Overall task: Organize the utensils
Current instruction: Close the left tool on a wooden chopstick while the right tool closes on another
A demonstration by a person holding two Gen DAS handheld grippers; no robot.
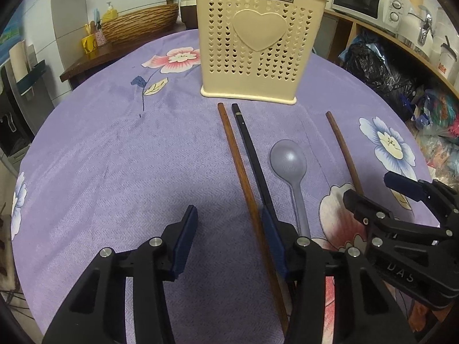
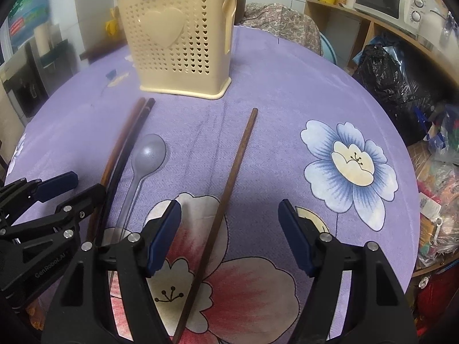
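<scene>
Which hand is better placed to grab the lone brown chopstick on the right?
Right. Its open tongs already straddle the lone brown chopstick, while the left tongs sit over by the paired chopsticks.

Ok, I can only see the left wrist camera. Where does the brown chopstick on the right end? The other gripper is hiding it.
Observer: In the right wrist view, the lone brown chopstick runs toward the camera between the open fingers of the right gripper. Neither pad touches it.
Operator: Is there anything on the side of the holder?
Observer: Yes, the cream utensil holder has a spoon-shaped moulding on its right side.
Operator: What's under the chopstick's near end?
Observer: It lies across a big pink flower printed on the purple tablecloth.
</scene>
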